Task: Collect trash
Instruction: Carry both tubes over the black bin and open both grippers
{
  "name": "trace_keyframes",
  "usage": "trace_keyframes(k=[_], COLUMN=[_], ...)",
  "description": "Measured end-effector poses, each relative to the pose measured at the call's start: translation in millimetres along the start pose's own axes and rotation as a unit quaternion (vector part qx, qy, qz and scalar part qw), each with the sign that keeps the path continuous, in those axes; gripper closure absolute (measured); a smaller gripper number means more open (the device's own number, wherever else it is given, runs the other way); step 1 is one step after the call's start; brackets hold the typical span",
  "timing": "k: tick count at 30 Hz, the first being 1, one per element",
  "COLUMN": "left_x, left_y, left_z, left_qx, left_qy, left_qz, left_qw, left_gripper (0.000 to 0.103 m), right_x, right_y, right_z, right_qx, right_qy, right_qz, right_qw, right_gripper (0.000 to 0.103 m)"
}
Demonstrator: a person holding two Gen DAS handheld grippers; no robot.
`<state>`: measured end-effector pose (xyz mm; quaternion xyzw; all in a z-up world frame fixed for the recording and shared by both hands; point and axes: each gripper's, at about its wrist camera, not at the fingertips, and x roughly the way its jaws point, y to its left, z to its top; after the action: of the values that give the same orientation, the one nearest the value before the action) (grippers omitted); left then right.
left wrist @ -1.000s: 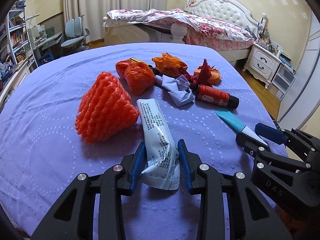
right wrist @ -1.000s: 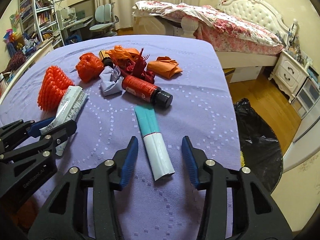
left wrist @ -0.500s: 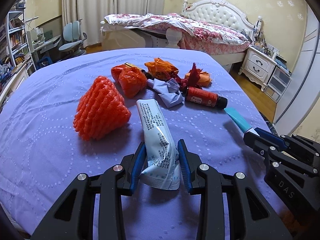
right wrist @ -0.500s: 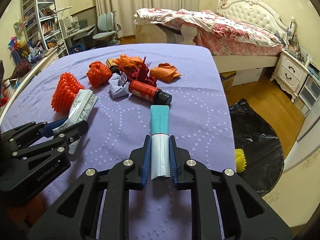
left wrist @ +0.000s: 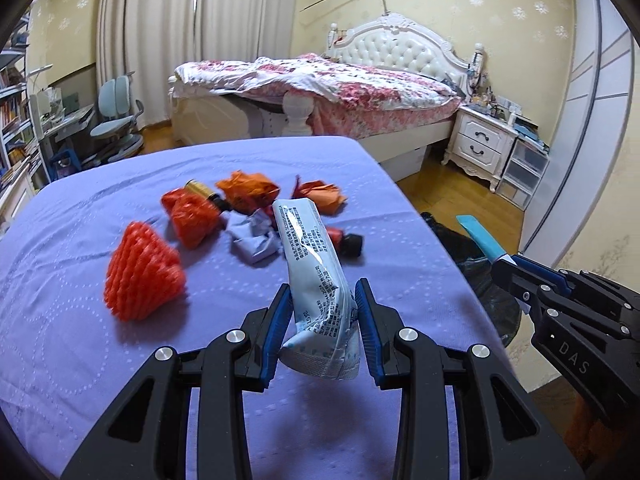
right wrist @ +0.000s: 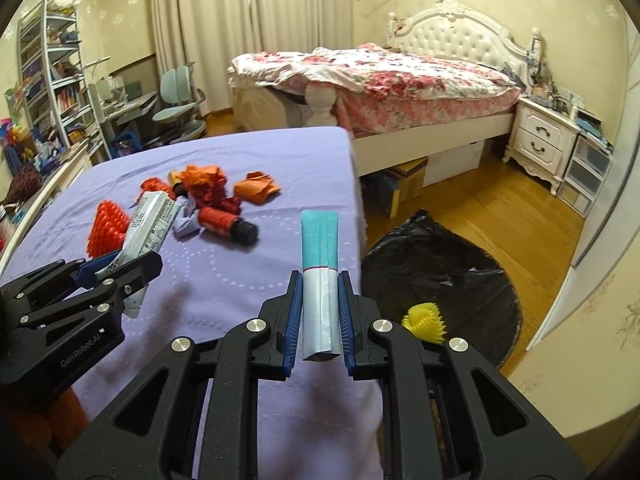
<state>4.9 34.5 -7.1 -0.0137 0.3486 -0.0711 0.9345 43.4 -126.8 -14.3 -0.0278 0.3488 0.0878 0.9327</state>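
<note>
My left gripper [left wrist: 320, 316] is shut on a crumpled white tube [left wrist: 312, 272] and holds it above the purple tablecloth [left wrist: 80, 360]. My right gripper [right wrist: 319, 316] is shut on a teal-and-white tube [right wrist: 320, 264], lifted near the table's right edge. On the cloth lie an orange foam net [left wrist: 142, 276], an orange bag [left wrist: 192, 216], crumpled pale paper [left wrist: 254, 238], orange wrappers [left wrist: 248, 188] and a red bottle with a black cap [right wrist: 226, 224]. A black trash bag [right wrist: 436, 276] lies open on the floor to the right, with a yellow spiky ball [right wrist: 424, 322] in it.
A bed [right wrist: 400, 80] stands behind the table. A white nightstand [right wrist: 544, 140] and drawers stand at the right. A desk chair [right wrist: 176, 108] and bookshelf [right wrist: 52, 80] stand at the left. The wooden floor [right wrist: 520, 208] lies right of the table.
Both grippers have risen off the cloth with their tubes. The right gripper closed on the teal tube about a second ago. The trash bag has come into fuller view.
</note>
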Motion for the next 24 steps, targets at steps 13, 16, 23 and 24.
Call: trace_keyframes(k=[13,16,23,24], left_x=[20,28,39,41], left_y=[-58,-69,-94,-97], left_z=[19,23,29,29], left_qx=[0.046,0.053,0.072,0.076], left_qy=[-0.007,-0.006,-0.008,-0.008], left_qz=[-0.033,-0.038,-0.049,-0.05], left_qw=[0.9984,0.9978,0.9961,0.9958], left_gripper=[0.068,0.068,0.068,0.068], right_x=[0,-1,1,1], right_y=[-54,-63,-92,-96], right_z=[2,2,-1,-2], right_qx=[0.042,0.047,0.07,0.073], right_qy=[-0.018,-0.022,-0.026,-0.026], right_qz=[-0.05,-0.059,-0.078,-0.08], right_qw=[0.998,0.997,0.994,0.994], right_gripper=[0.086,0.086,0.085,0.085])
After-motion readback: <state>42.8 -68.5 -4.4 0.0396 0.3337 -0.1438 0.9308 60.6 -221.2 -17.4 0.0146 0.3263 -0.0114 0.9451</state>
